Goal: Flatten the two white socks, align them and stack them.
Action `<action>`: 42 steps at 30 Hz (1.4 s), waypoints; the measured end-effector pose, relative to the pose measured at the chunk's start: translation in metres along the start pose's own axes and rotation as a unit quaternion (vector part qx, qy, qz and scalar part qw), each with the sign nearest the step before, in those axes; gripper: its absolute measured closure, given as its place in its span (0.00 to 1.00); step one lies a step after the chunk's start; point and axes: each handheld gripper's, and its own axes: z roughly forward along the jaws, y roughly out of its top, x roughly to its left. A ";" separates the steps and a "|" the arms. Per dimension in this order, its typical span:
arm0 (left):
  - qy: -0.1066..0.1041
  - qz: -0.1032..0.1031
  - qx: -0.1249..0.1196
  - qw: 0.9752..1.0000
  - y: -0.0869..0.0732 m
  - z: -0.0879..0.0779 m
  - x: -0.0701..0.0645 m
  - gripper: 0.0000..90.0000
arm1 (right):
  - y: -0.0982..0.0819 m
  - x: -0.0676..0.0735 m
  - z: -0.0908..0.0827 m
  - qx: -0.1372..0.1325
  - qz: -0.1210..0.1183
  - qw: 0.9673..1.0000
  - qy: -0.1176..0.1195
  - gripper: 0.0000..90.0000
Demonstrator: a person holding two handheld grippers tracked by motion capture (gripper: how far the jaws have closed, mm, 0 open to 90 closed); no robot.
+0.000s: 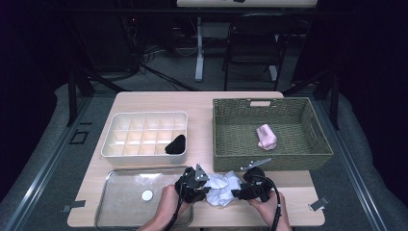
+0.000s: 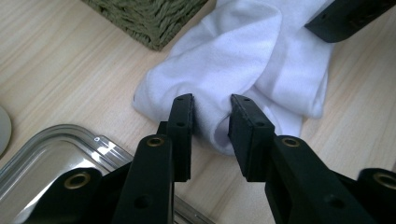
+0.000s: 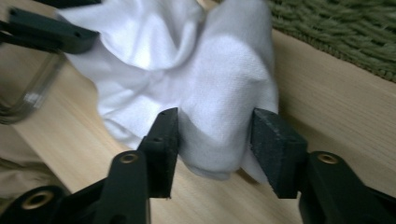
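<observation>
Left gripper (image 2: 212, 114) pinches a fold of the white sock (image 2: 243, 60); right gripper (image 3: 217, 135) straddles the other end, jaws open, on the table (image 1: 159, 103) before the wicker basket (image 1: 226, 161). Risk: fold slips free. Steel tray (image 1: 103, 199) crowds the left; compartment box (image 1: 108, 144) sits beyond.

A light wooden table (image 1: 202, 103) is carrying a divided tray (image 1: 144, 134), wicker basket (image 1: 269, 127), metal tray (image 1: 125, 197) and white cloth (image 1: 222, 188).
</observation>
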 end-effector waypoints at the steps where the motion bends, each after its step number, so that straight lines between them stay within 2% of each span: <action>1: -0.002 0.000 0.004 1.000 -0.001 0.001 0.000 0.80 | 0.000 0.000 0.002 0.003 0.002 1.000 -0.001 0.64; 4: -0.006 0.002 0.017 1.000 -0.002 0.004 -0.001 0.81 | -0.002 -0.001 0.001 0.004 -0.003 1.000 -0.001 0.69; 6: -0.009 0.006 0.023 1.000 -0.002 0.006 -0.002 0.82 | -0.003 -0.001 0.003 0.010 -0.008 1.000 -0.003 0.67; 7: -0.010 0.006 0.024 1.000 -0.002 0.006 -0.003 0.82 | -0.002 -0.001 0.003 0.028 -0.016 0.999 -0.005 0.64; 9: -0.013 0.007 0.030 0.999 -0.002 0.008 -0.003 0.83 | -0.002 -0.001 0.005 0.037 -0.021 0.999 0.000 0.62; 11: -0.015 0.007 0.032 0.999 -0.003 0.008 -0.004 0.83 | -0.003 -0.001 0.005 0.031 -0.023 0.999 -0.001 0.67; 13: -0.015 0.009 0.034 0.999 -0.003 0.009 -0.004 0.84 | -0.003 -0.001 0.002 0.023 -0.029 0.999 -0.007 0.77; 14: -0.017 0.009 0.037 0.999 -0.003 0.009 -0.004 0.84 | -0.003 -0.001 0.001 0.020 -0.025 1.000 -0.002 0.79; 19: -0.018 0.009 0.040 0.999 -0.004 0.011 -0.003 0.84 | -0.004 -0.002 -0.003 0.021 -0.027 0.999 -0.003 0.80; 21: -0.020 0.011 0.043 0.999 -0.004 0.011 -0.003 0.84 | -0.004 -0.003 -0.007 0.033 -0.034 0.999 -0.010 0.80; 23: -0.019 0.013 0.045 0.999 -0.004 0.012 -0.003 0.84 | -0.005 -0.006 -0.011 0.035 -0.033 0.999 -0.003 0.80; 25: -0.026 0.014 0.048 0.998 -0.004 0.012 -0.003 0.84 | -0.008 -0.009 -0.011 0.022 -0.015 1.000 0.004 0.80; 27: -0.027 0.015 0.049 0.998 -0.004 0.012 -0.003 0.83 | -0.010 -0.014 -0.013 0.029 -0.014 0.999 0.008 0.80; 28: -0.027 0.015 0.050 0.998 -0.003 0.012 -0.003 0.82 | -0.010 -0.015 -0.014 0.032 -0.018 0.999 0.002 0.80; 30: -0.025 0.017 0.050 0.998 -0.003 0.011 -0.004 0.79 | -0.011 -0.014 -0.013 0.024 -0.014 1.000 0.006 0.80; 34: -0.013 0.033 0.039 0.999 0.002 0.006 -0.009 0.64 | -0.010 -0.013 -0.012 0.021 -0.017 1.000 0.005 0.80; 35: -0.018 0.030 0.031 0.999 0.004 0.004 -0.011 0.63 | -0.009 -0.012 -0.013 0.026 -0.020 0.999 0.008 0.80; 37: -0.012 0.035 0.018 0.999 0.008 0.005 -0.015 0.60 | -0.009 -0.012 -0.014 0.031 -0.027 0.999 0.007 0.80; 39: -0.017 0.032 0.017 0.999 0.010 0.008 -0.016 0.59 | -0.009 -0.010 -0.014 0.031 -0.027 0.999 0.011 0.80; 41: -0.016 0.038 0.023 0.999 0.011 0.011 -0.019 0.57 | -0.009 -0.007 -0.012 0.024 -0.019 0.999 0.013 0.80; 42: -0.018 0.041 0.023 0.999 0.012 0.013 -0.020 0.57 | -0.008 -0.008 -0.013 0.030 -0.026 0.999 0.011 0.80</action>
